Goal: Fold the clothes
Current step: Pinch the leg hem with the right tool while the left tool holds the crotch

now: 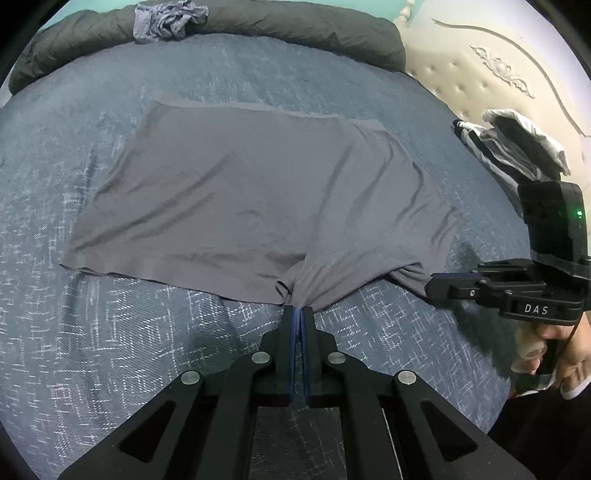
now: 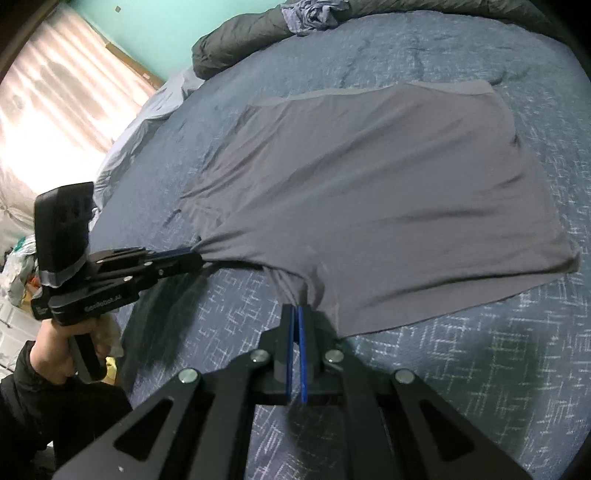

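The left hand-held gripper (image 1: 297, 308) is pinched tight on the near hem of the grey shorts (image 1: 236, 192), at the crotch. Just beside it, the right hand-held gripper (image 2: 297, 308) clamps a bunched corner of the same hem. The shorts lie spread flat on the blue bed (image 1: 110, 332), waistband at the far side, with bare cover all around. Farther off lie folded clothes (image 1: 517, 147) by the headboard (image 1: 480, 66), a dark rolled duvet (image 1: 295, 26) and crumpled blue cloth (image 1: 170, 18).

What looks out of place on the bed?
A crumpled blue garment sits unfolded on the dark rolled duvet at the far edge. The grey shorts are bunched where both grippers pinch the near hem.
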